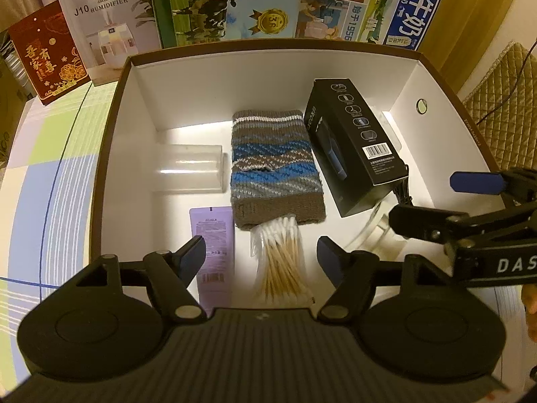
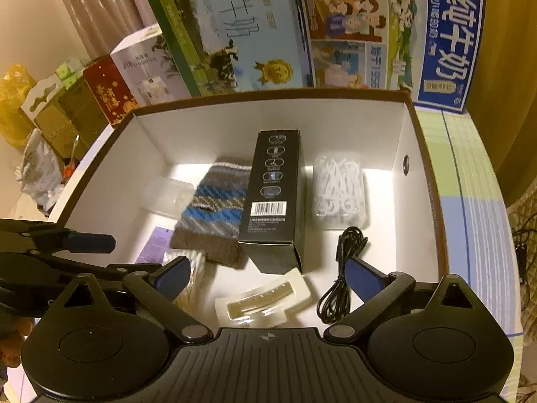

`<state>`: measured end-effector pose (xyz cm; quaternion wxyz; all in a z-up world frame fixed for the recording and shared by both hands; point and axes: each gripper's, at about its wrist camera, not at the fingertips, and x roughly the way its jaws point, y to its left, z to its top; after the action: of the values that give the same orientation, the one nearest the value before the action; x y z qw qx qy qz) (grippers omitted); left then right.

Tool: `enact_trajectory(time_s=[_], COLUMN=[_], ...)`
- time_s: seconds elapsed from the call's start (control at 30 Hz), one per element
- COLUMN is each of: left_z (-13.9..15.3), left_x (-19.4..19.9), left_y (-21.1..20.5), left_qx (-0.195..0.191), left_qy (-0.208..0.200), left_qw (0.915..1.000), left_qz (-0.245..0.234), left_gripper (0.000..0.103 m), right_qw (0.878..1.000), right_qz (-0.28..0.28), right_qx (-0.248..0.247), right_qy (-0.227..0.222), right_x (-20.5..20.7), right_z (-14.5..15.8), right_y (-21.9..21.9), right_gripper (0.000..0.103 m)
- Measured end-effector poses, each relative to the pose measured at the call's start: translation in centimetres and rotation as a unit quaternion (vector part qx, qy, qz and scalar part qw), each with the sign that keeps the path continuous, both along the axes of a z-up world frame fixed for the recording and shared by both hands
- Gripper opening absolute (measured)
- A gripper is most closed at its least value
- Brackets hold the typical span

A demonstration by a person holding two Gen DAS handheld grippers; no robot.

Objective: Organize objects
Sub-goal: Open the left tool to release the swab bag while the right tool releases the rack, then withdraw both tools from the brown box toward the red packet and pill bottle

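Colourful milk cartons [image 1: 235, 3] line the far edge of the checked table [image 1: 50, 181], behind a white-lined cardboard box [image 1: 141, 100]. Inside it lie a striped grey-blue knitted pouch [image 1: 273, 164], a black rectangular carton [image 1: 355, 144], a clear plastic cup [image 1: 191, 168], bagged cotton swabs [image 1: 280, 258] and a coiled black cable [image 2: 342, 278]. Both tools, left [image 1: 261, 252] and right [image 2: 268, 272], hover spread apart and empty over the box's near side.

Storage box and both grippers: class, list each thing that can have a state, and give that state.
Storage box: open, lidless.
Black carton: closed, lying flat.
Clear jar: on its side.
Black cable: coiled loosely.
Cotton swabs: bagged.
Left gripper: jaws open, empty.
Right gripper: jaws open, empty.
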<state>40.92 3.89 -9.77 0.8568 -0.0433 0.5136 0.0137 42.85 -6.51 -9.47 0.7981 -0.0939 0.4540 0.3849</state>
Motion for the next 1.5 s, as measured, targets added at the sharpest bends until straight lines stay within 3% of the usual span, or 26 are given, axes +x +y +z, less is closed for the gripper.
enact_trajectory(time_s=[0.53,1.1,1.5], left_z=[2.3,5.6,5.6], left_x=[-1.7,-7.7,-12.5], left_y=[-0.2,-1.0,-2.4], left_qx=[0.001,-0.002,0.005], left_qy=[-0.017,-0.045,-0.043], left_qw=[0.9998,0.9988,0.9989], left_qz=[0.004,0.018,0.017], left_gripper=[0.078,0.085,0.091], right_qw=[1.0,0.999,1.0], right_qz=[-0.007,-0.01,-0.01], right_qx=[0.005,0.028,0.022], right_qy=[-0.006,-0.017,-0.011], right_x=[-1.6,-6.4,-10.4], right_z=[1.4,3.8,3.6], right_y=[-2.6,-5.5,-7.6], right_gripper=[0.097,0.097,0.097])
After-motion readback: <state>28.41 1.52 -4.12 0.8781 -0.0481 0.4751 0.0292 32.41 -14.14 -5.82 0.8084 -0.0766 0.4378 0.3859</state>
